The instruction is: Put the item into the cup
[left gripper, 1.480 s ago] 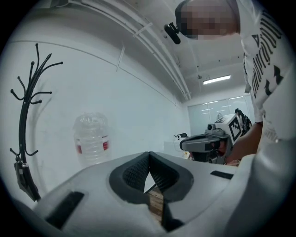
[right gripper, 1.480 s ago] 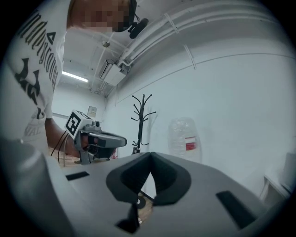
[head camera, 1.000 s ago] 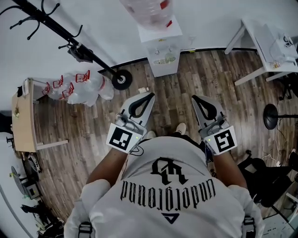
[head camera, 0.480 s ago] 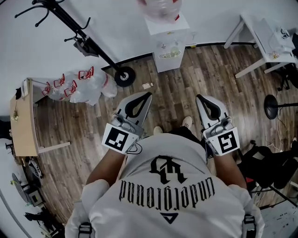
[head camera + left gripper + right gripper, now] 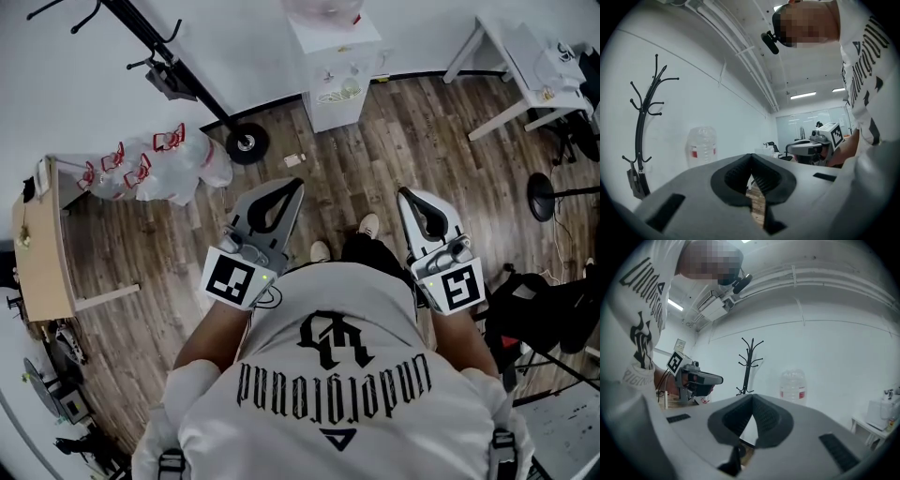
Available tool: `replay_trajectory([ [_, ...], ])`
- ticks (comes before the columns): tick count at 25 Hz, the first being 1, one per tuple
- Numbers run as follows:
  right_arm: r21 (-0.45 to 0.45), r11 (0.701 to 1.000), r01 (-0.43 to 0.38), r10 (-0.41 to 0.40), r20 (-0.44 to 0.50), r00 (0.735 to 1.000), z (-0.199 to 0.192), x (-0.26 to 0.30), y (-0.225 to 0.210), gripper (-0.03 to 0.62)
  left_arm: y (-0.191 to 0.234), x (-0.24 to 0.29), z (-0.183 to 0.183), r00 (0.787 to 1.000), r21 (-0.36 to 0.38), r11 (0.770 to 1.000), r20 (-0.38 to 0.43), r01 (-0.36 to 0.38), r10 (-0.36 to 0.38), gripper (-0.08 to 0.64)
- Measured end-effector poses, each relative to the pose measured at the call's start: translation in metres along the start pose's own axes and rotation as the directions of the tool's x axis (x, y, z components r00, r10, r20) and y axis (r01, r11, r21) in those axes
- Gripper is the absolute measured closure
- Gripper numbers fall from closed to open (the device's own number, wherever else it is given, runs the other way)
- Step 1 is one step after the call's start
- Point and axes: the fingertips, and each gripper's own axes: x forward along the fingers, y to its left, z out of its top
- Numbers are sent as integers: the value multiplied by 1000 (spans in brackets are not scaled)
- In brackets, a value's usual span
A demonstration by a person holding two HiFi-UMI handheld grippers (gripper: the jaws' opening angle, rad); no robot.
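No cup and no item to put in it shows in any view. In the head view my left gripper (image 5: 296,185) and my right gripper (image 5: 405,194) are held level in front of the person's chest, above the wooden floor (image 5: 337,178). Both stand shut with nothing between the pads. The left gripper view shows the left gripper (image 5: 751,157) with its tips together, pointing at a white wall. In the right gripper view the right gripper (image 5: 752,397) is likewise closed and empty, with the other gripper (image 5: 696,378) at its left.
A water dispenser (image 5: 333,56) stands against the far wall, its bottle (image 5: 701,145) also seen from the left gripper. A black coat rack (image 5: 178,70) and white bags (image 5: 159,173) are at left, near a wooden table (image 5: 37,253). At right stand a white desk (image 5: 525,66) and dark chairs (image 5: 544,319).
The dispenser, coat rack and desk have slid toward the top of the head view as the person moved across the floor. Both grippers kept their pose and stayed shut.
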Motion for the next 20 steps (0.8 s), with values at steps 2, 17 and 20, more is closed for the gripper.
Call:
replay_trajectory([
  [2,0,1000,5,-5,1,1000,1,-1,2,587,1,-3,1,1000,-1,1000,5,2,-2,552],
  [17,1,1000,8,-8,14,1000,7,13,6,587,18,-8,4,1000,-5,1000,17,1,-1,552],
  [20,-11,1000,5,-5,54,999,12,17,5,587,21,-8,4,1000,-6,1000,19,3,-3,552],
])
